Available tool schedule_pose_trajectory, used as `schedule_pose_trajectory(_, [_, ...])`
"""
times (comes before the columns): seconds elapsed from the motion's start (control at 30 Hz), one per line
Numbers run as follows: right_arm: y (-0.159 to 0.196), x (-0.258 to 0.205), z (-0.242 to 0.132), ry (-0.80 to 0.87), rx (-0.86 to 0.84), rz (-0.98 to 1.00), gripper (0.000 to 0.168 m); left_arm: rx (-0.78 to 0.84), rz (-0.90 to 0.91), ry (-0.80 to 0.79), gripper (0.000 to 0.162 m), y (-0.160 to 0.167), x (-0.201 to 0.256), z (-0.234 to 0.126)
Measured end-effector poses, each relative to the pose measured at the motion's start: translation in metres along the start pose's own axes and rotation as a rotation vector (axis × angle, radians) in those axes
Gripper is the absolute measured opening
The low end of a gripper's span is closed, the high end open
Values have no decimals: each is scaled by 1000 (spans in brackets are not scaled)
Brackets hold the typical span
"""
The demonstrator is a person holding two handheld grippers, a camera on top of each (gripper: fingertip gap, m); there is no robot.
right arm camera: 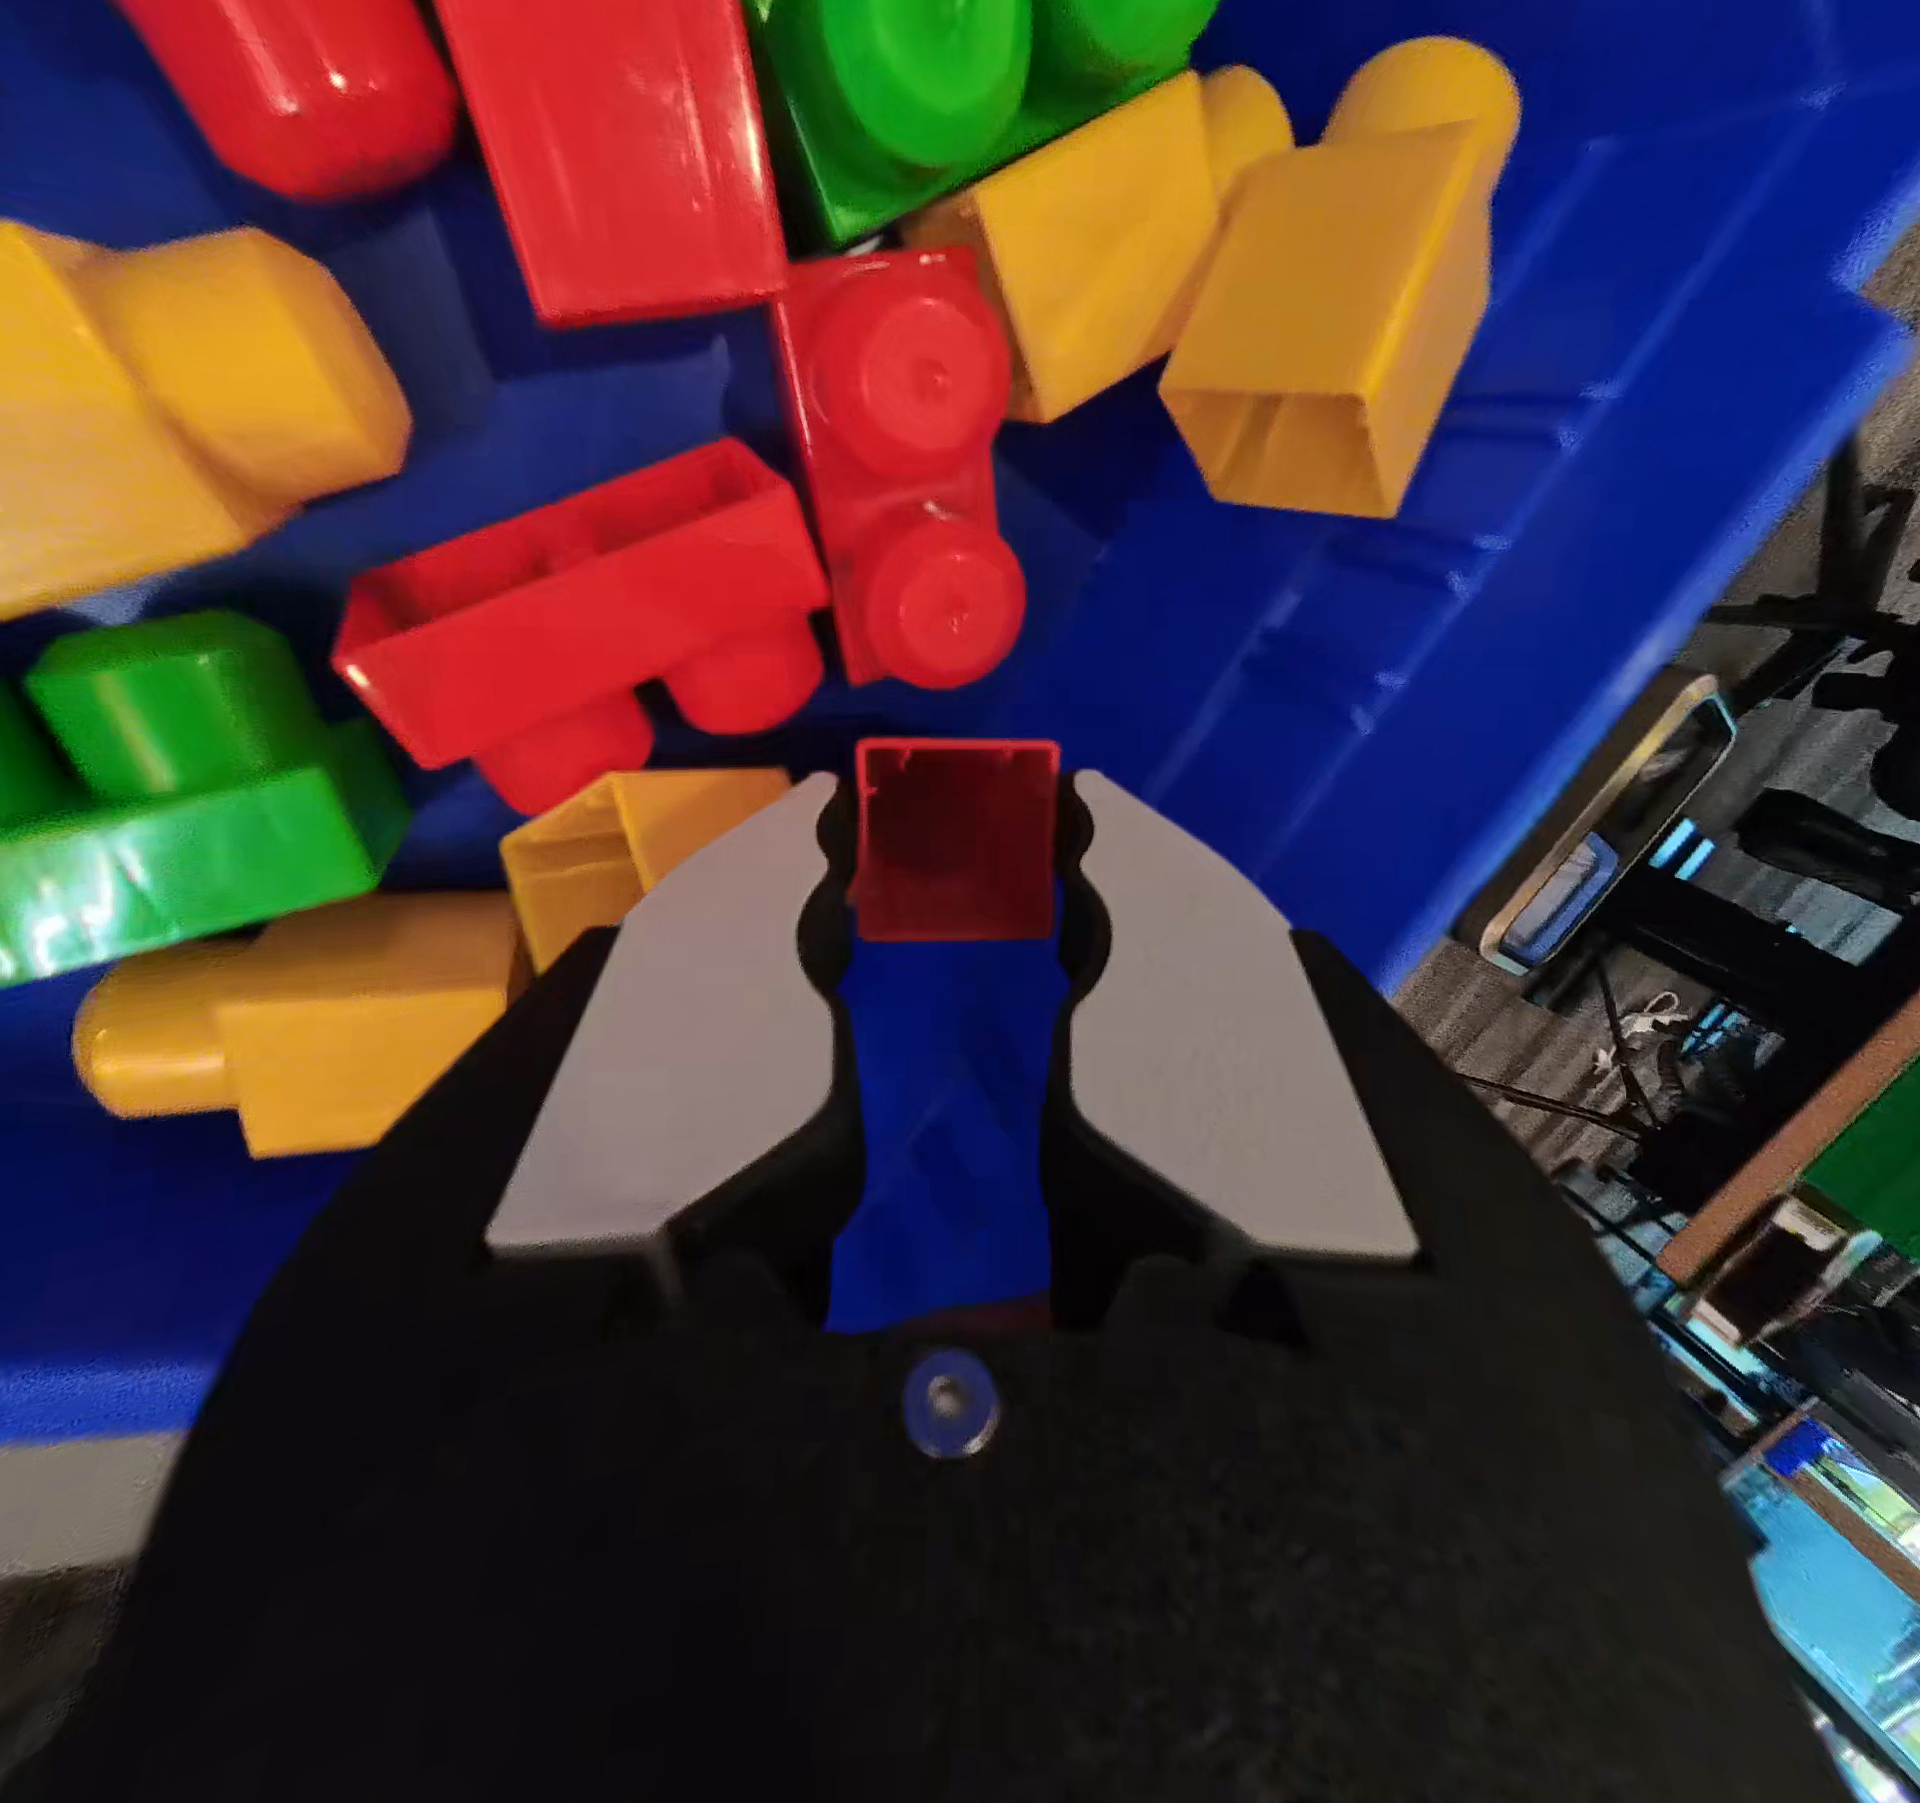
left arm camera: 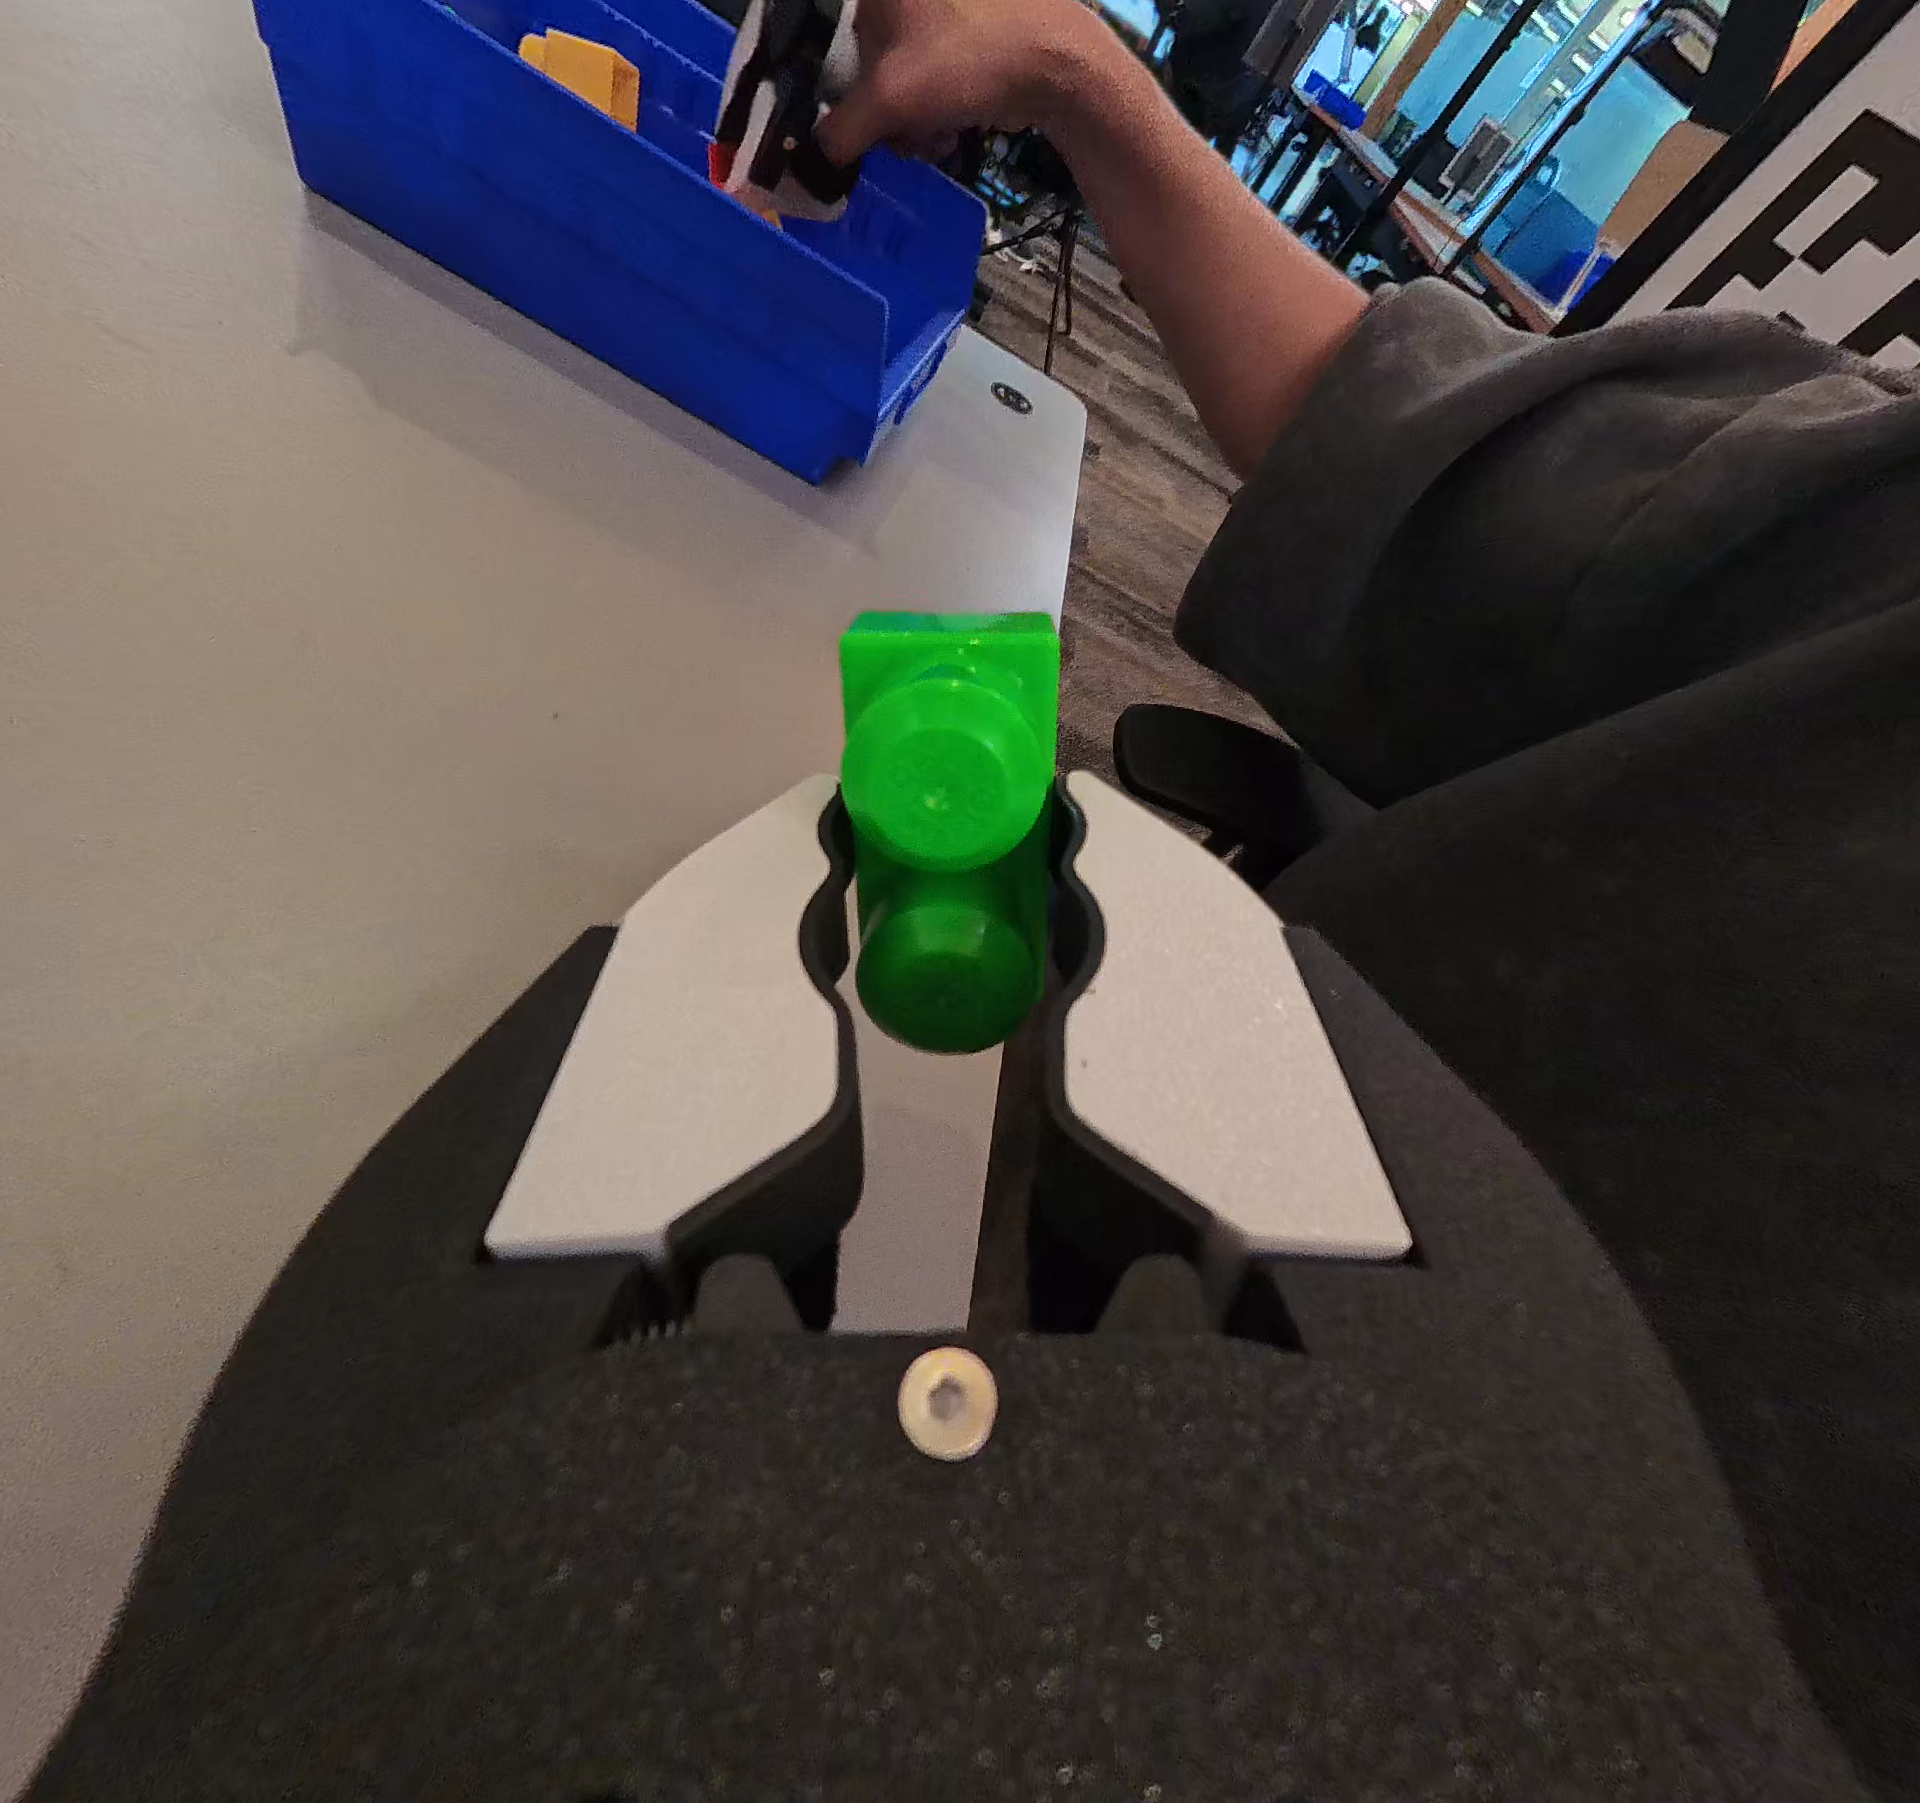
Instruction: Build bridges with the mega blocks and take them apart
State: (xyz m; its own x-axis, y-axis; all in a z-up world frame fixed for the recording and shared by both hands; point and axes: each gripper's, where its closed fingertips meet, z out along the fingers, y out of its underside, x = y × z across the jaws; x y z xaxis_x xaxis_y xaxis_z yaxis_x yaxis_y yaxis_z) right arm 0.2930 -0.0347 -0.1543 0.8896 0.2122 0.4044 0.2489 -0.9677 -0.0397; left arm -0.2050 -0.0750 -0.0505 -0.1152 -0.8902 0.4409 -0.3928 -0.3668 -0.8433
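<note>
My left gripper (left arm camera: 951, 818) is shut on a green two-stud block (left arm camera: 945, 797), studs facing the camera, held over the white table's (left arm camera: 312, 610) near right corner. My right gripper (right arm camera: 956, 818) is shut on a small red block (right arm camera: 956, 839), its hollow underside facing the camera, inside the blue bin (right arm camera: 1351, 610). In the left wrist view the right gripper (left arm camera: 774, 164), held by a hand (left arm camera: 956, 60), reaches down into the blue bin (left arm camera: 582, 226). Loose red (right arm camera: 904, 465), yellow (right arm camera: 1330, 319) and green (right arm camera: 914, 60) blocks lie in the bin.
The bin stands at the table's far right, near its edge. A yellow block (left arm camera: 582, 75) shows inside it. A person's grey sleeve (left arm camera: 1558, 527) fills the right. Beyond the table edge are dark floor (left arm camera: 1122, 423) and a chair arm (left arm camera: 1216, 777). My right fingertips sit around 50 cm from my left ones.
</note>
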Motion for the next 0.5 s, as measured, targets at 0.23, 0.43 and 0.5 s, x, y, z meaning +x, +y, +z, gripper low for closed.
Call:
schedule_pose_trajectory(0.23, [-5,-2,-8,89,47,57,54,-27,30,-30,35,5,1,2])
schedule_pose_trajectory(0.43, [-39,-64,-129,67,580,146,55,-42,51,-70,35,4,-4,2])
schedule_pose_trajectory(0.5, [-63,-145,-182,-263,903,86,51,-27,56,-80,35,1,-5,2])
